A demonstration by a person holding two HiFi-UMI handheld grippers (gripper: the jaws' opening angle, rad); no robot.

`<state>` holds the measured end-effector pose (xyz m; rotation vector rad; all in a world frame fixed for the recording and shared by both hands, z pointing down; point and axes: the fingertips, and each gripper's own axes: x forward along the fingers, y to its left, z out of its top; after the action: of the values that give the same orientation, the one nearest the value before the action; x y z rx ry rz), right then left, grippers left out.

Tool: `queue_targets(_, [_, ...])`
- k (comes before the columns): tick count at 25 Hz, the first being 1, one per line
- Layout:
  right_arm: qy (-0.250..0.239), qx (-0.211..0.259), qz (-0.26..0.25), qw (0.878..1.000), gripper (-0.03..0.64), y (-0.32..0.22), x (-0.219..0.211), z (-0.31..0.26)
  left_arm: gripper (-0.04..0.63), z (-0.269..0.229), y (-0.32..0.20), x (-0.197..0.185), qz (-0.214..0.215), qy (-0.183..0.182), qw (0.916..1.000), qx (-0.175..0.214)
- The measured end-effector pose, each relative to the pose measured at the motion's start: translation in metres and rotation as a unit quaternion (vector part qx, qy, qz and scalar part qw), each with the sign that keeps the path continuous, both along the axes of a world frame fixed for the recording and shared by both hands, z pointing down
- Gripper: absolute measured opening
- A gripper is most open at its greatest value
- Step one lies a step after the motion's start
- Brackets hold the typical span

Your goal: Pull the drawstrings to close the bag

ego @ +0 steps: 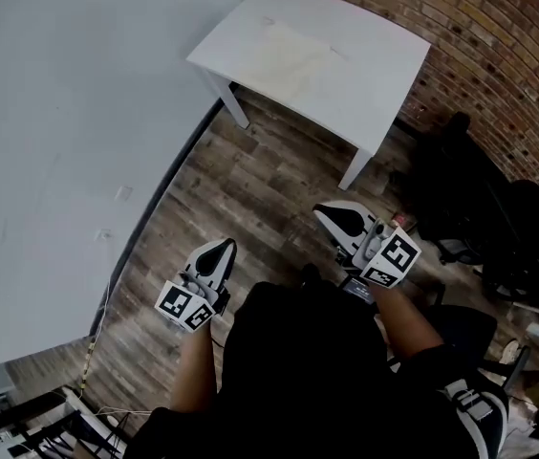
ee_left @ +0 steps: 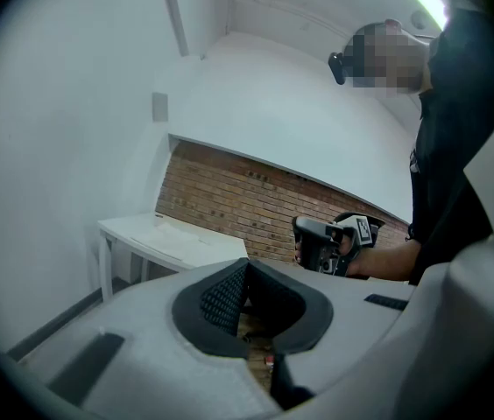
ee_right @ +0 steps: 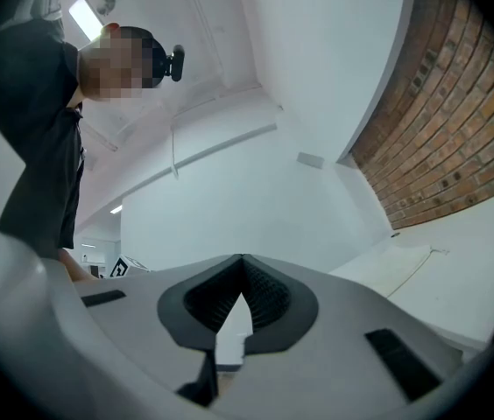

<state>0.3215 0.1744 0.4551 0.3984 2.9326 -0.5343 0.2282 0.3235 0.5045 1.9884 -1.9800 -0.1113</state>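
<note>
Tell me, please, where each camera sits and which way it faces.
Head view: on the person's head, looking steeply down at the wood floor and white table; shows both forearms, left gripper, right gripper.
Left gripper view: on the left gripper, along its shut, empty jaws toward the brick wall; shows the person's torso and right forearm.
Right gripper view: on the right gripper, tilted upward at the white wall; shows the torso.
Shared: all three show the white table; each gripper view shows the other gripper.

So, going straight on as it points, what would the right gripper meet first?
Probably the white wall: the right gripper tilts upward, and the white table lies off to its side. Depth is unclear.
</note>
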Motion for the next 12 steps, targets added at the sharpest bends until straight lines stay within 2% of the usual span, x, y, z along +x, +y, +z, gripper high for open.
queue_targets(4, [0.014,-0.007,0.000,1.000,0.005,-0.015,-0.029,0.012,0.002,0.008,-0.021,-0.029,0.010,0.008,0.9999,-0.001])
queue_targets(8, [0.019,-0.001,0.004,1.000,0.005,-0.031,-0.066,0.017,0.002,0.015,-0.047,-0.080,0.010,0.013,0.9998,0.012])
queue_targets(12, [0.007,-0.010,0.024,1.000,0.006,-0.056,-0.112,0.008,0.002,0.011,-0.083,-0.135,0.042,0.014,0.9987,0.026])
